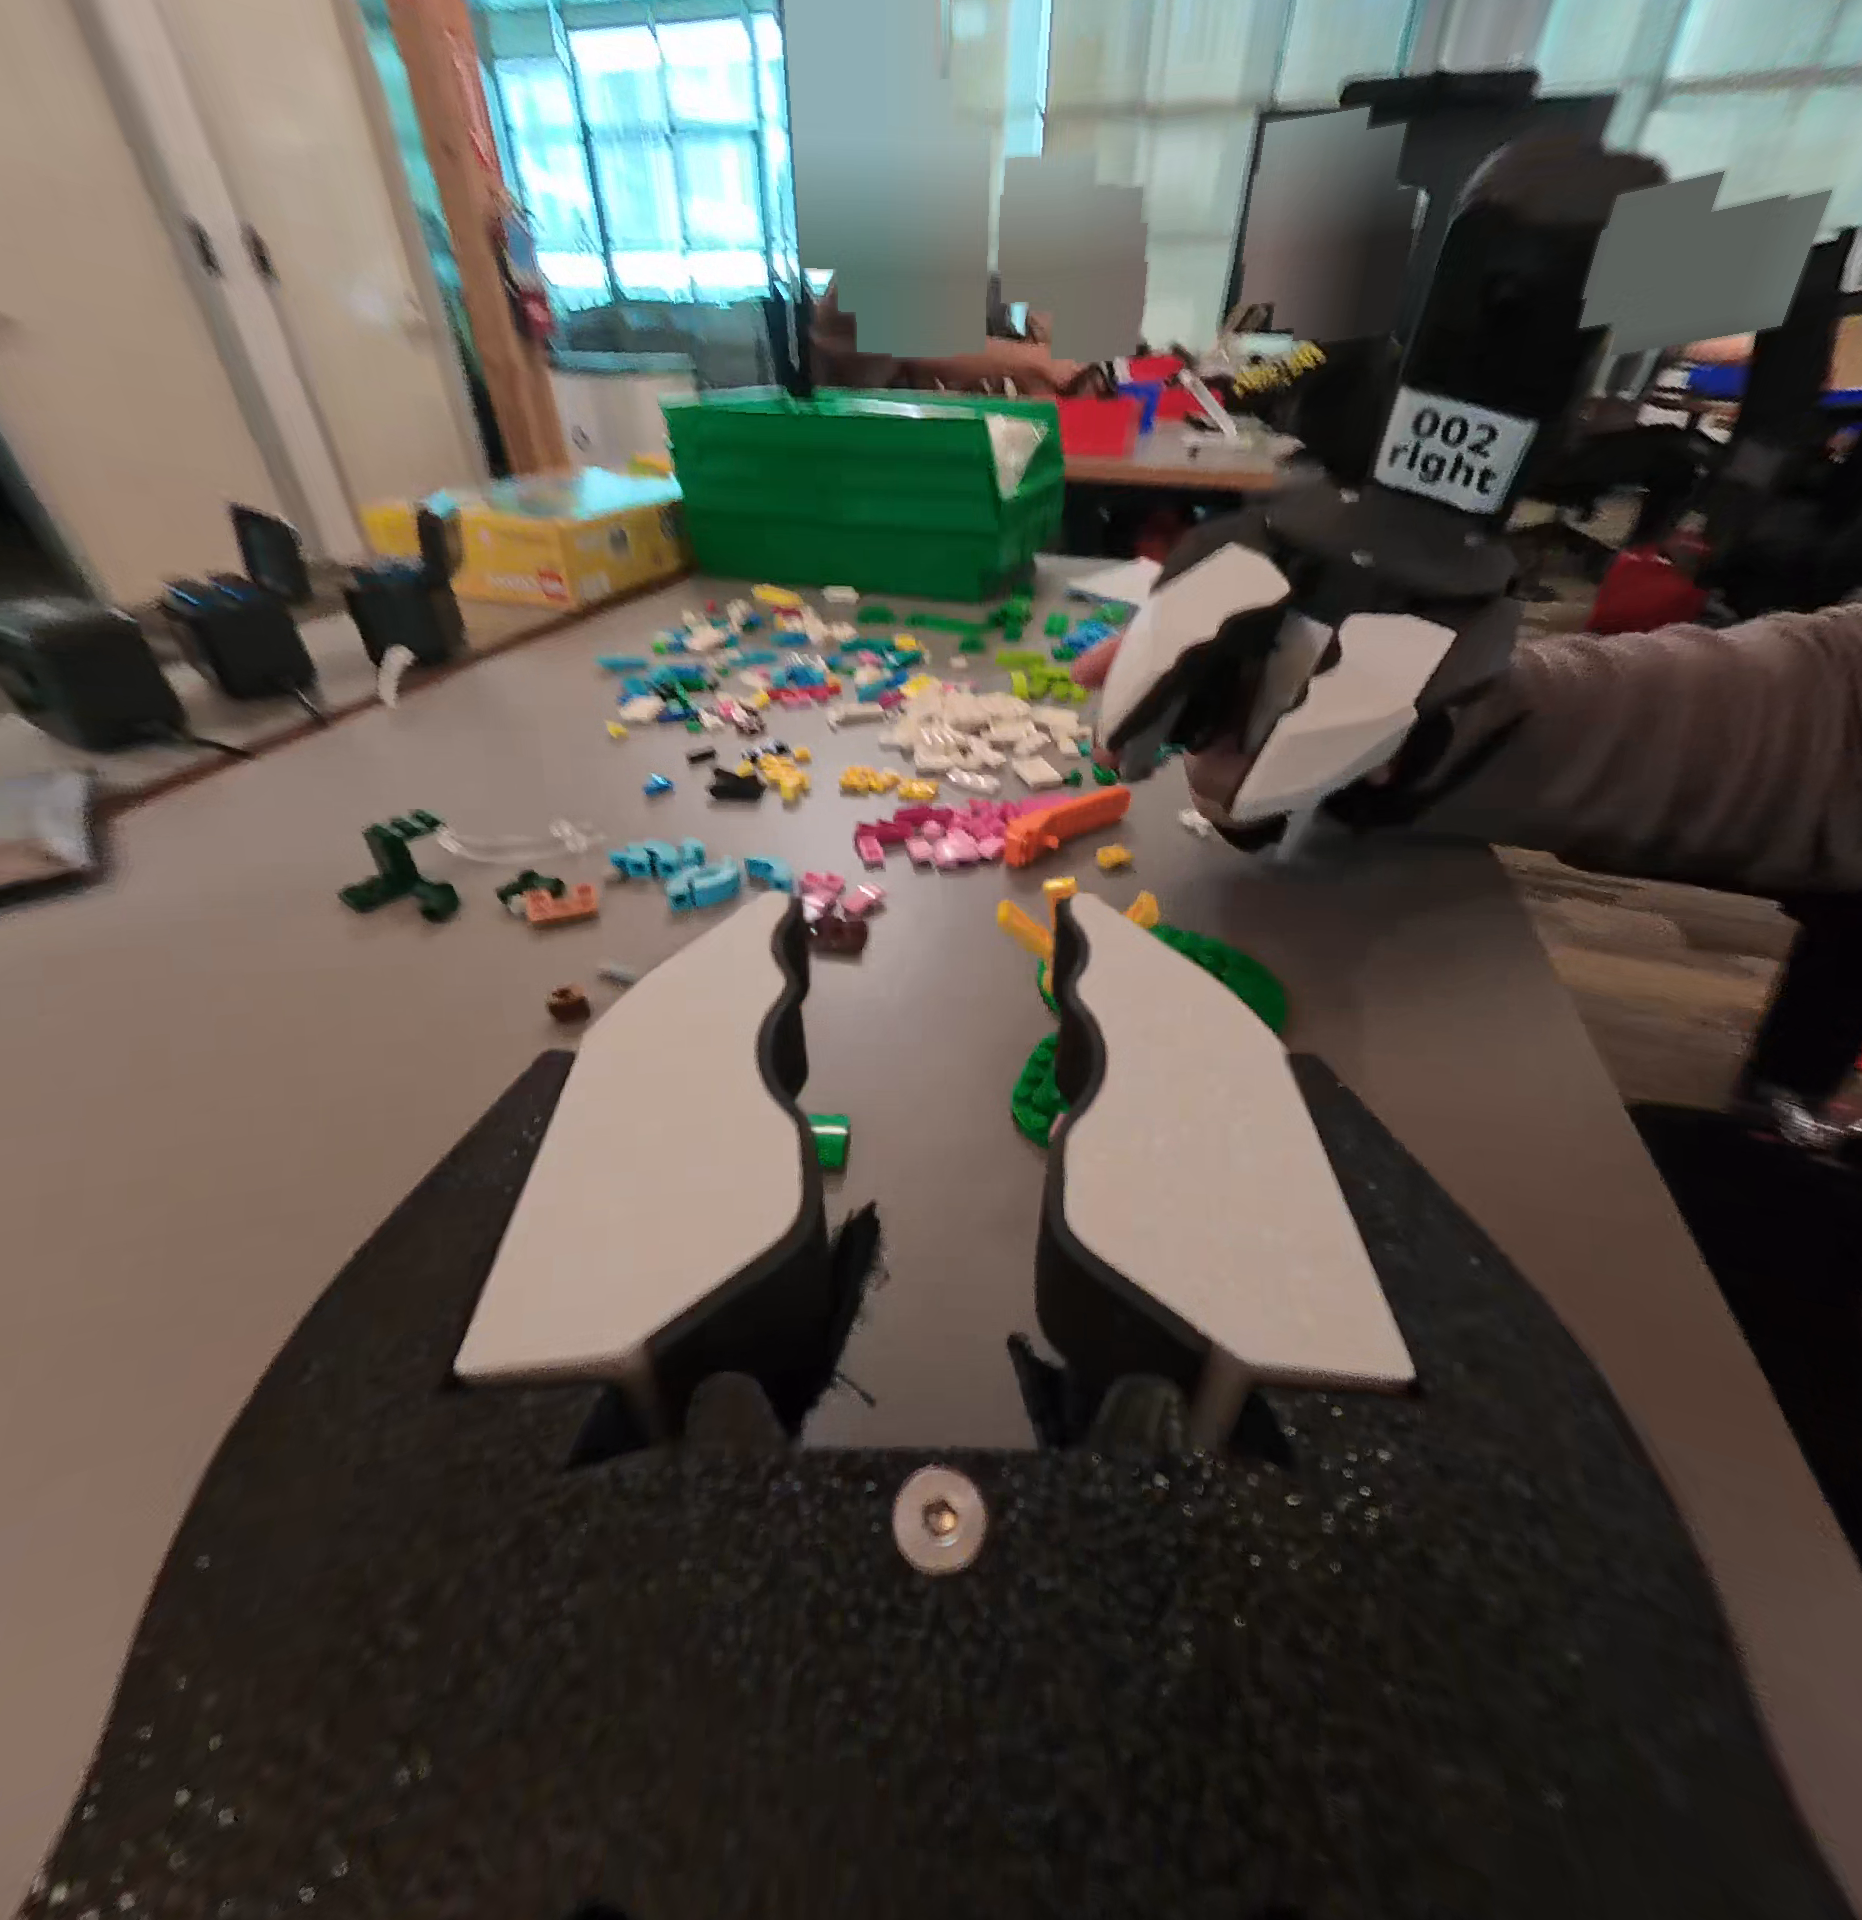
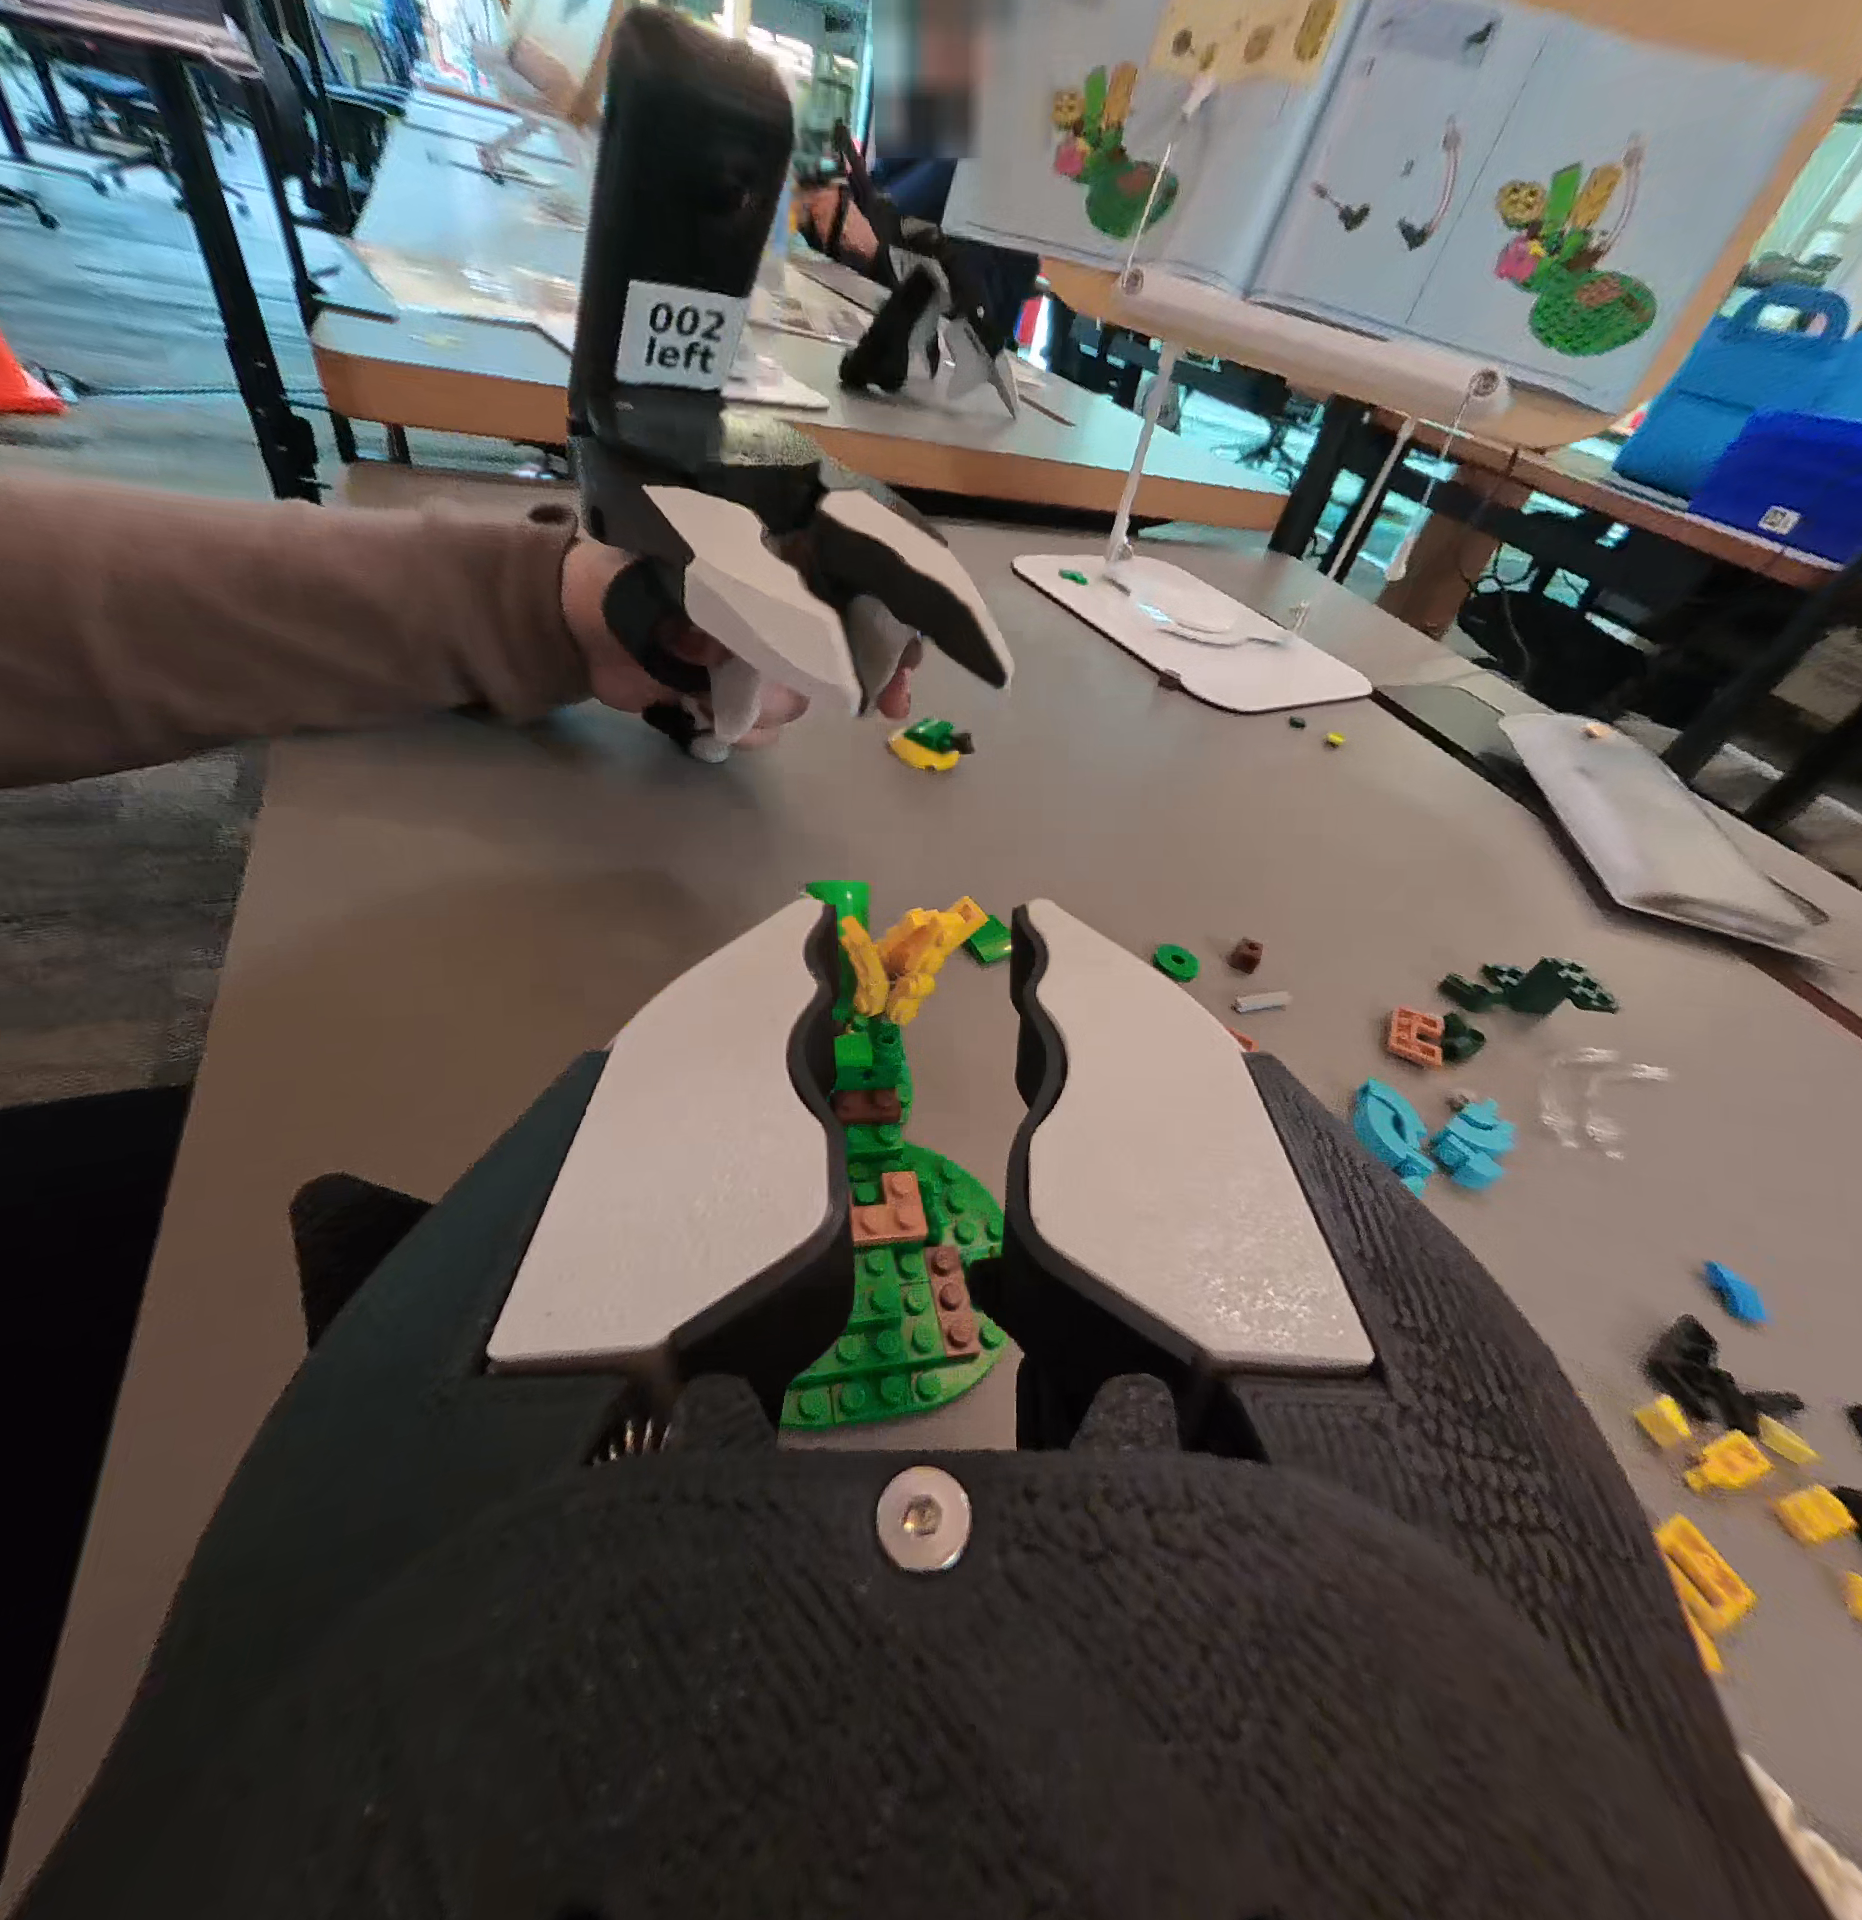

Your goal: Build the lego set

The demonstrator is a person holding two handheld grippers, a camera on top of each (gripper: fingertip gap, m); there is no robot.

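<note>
The left gripper (image 1: 932,925) is open and empty, held above the grey table (image 1: 283,1091). The green build (image 1: 1233,966) lies just to its right, partly hidden behind the right-hand finger.

The right gripper (image 2: 922,920) is also open, gripping nothing. In the right wrist view the green round baseplate (image 2: 937,1351) sits directly below and between its fingers, with the yellow-and-green stem (image 2: 901,971) reaching out toward the fingertips. The assembly's long axis runs roughly along the fingers. The right gripper is judged the nearer of the two; whether a finger touches the stem cannot be determined from this angle.

Loose parts lie farther out: dark green pieces (image 1: 397,868), light blue curved pieces (image 1: 683,873), a pink pile (image 1: 937,831), an orange brick separator (image 1: 1062,826) and a white pile (image 1: 984,732). An open instruction booklet (image 2: 1426,187) stands on a holder at the table's end. Green bins (image 1: 865,488) and further desks fill the office behind.
</note>
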